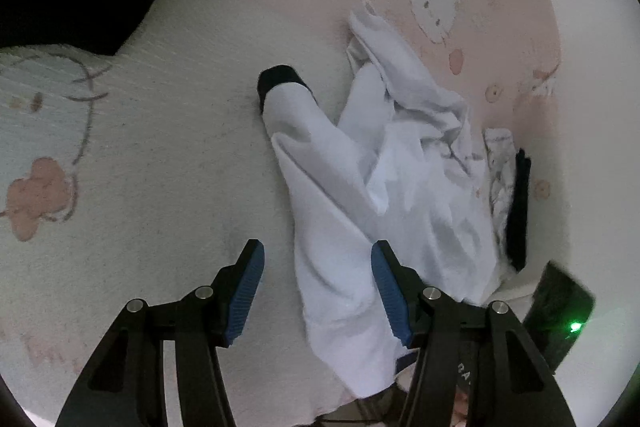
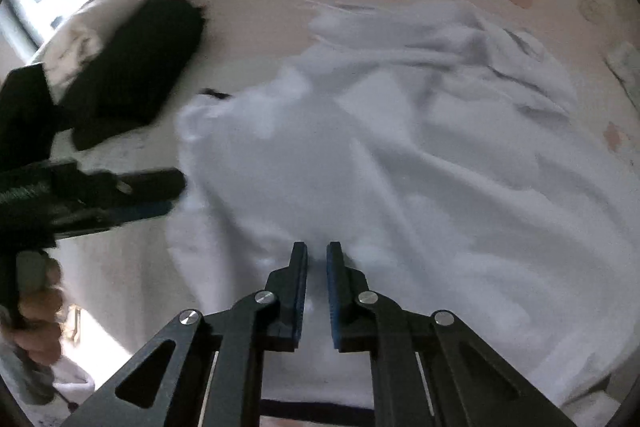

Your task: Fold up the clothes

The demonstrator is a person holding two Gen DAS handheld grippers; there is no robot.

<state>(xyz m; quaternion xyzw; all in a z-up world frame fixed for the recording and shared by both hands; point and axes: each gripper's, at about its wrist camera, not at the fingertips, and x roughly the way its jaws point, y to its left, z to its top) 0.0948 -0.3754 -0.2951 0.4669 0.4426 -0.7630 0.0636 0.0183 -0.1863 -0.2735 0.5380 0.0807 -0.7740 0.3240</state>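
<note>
Left wrist view: I hold the left hand-held gripper with its jaws parted, straddling the near strip of the white garment, which lies crumpled from the centre to the lower right of the frame on a pale cartoon-print blanket; the pads do not press on the cloth, so this gripper carries nothing. A black cuff ends the sleeve that points toward the upper centre, which suggests the garment is spread lengthwise away from me and not yet folded. At the right edge lies a dark folded item beside a patterned cloth, probably set aside to keep the working area free. Right wrist view: the right hand-held gripper, at lower centre, is clenched, its blue pads drawn almost together with a pinch of the white garment caught between them near its hem. I judge this grip is meant to anchor or lift that edge for the first fold. The left hand-held gripper enters from the left of this frame, held by a hand at the lower left; this view is blurred, so finer contact cannot be told.
</note>
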